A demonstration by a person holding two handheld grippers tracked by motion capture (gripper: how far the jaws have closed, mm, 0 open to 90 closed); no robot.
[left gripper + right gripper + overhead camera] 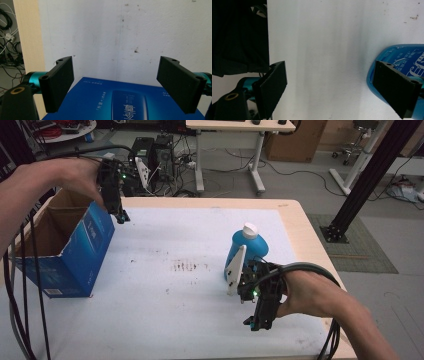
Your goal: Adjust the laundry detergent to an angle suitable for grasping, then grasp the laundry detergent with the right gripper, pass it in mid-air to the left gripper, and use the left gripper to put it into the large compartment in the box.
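Two grippers, one bottle and one box are what I count on my table, and both grippers are released with nothing between their jaws. Nearest me, the right gripper [255, 322] hangs low over the white mat [165, 320], held in the right hand [305, 295], its jaws pointing down toward the near edge. From its own view I see those jaws spread wide over bare mat, with the blue bottle [402, 65] lying just behind the jaw on the right side of that view, part of its printed label showing; I cannot tell whether jaw and bottle touch. From the high view the same bottle [247, 247] stands upright just beyond the gripper, blue-bodied with a single white cap [249, 230], which the right gripper view does not reach. Farther off, the left gripper [121, 216] is raised in the left hand [75, 175] above the far right corner of the blue cardboard box [82, 255]. The box is open at the top with a brown inside, and I can make out nothing in it from the high view. The left gripper view shows its jaws parted wide, the box's printed blue face [120, 102] below and between them, and beyond that stained white mat [112, 37] and a strip of the wooden table edge [28, 37].
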